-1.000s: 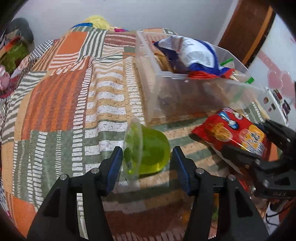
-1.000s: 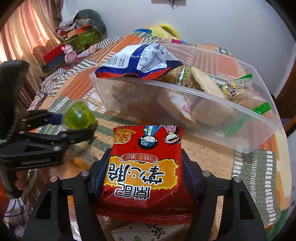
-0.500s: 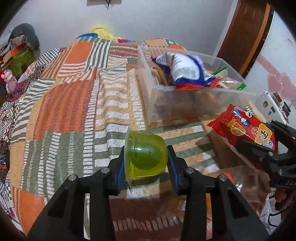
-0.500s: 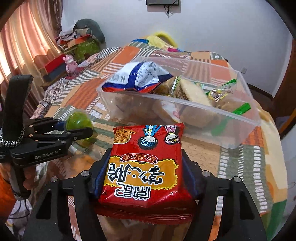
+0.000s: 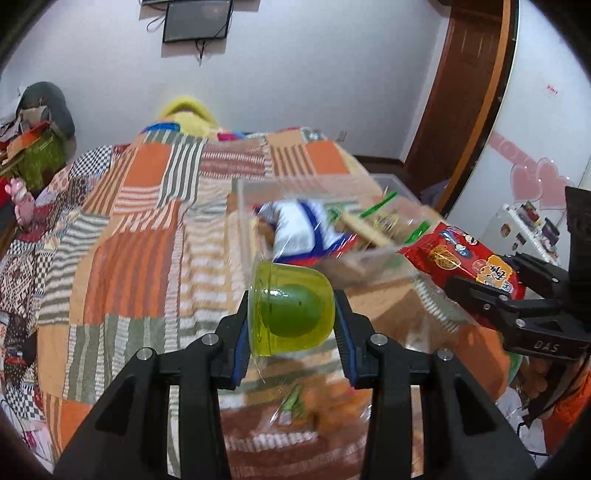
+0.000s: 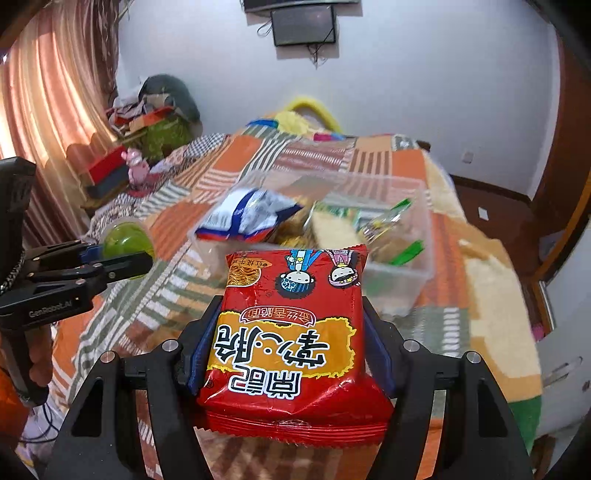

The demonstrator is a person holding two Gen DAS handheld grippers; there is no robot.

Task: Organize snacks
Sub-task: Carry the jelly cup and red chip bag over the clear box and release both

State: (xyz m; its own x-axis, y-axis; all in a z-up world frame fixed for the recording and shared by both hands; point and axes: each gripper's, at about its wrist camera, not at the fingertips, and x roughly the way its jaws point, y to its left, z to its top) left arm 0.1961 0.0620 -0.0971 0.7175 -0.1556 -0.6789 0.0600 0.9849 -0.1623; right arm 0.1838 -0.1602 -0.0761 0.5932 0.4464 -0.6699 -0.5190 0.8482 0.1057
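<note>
Patchwork bedspread [image 5: 140, 258] in orange, green and white stripes lies under both my grippers. My left gripper [image 5: 291, 325] is clamped on a green jelly cup [image 5: 291, 314], held above the cover on its side. My right gripper [image 6: 288, 339] is clamped on a red noodle packet [image 6: 291, 332]. Beyond them sits a clear plastic box [image 6: 421, 258] with a blue-and-white bag [image 6: 247, 214] and other snacks inside. A dark screen [image 6: 303, 26] hangs on the wall.

Even, bright daylight fills both views, glowing warm through the curtain [image 6: 55, 92] at the upper left of the right wrist view. Black fisheye corners bend straight edges. The clear bin [image 5: 314, 221] at centre is smeared by motion blur; foreground stays sharp.
</note>
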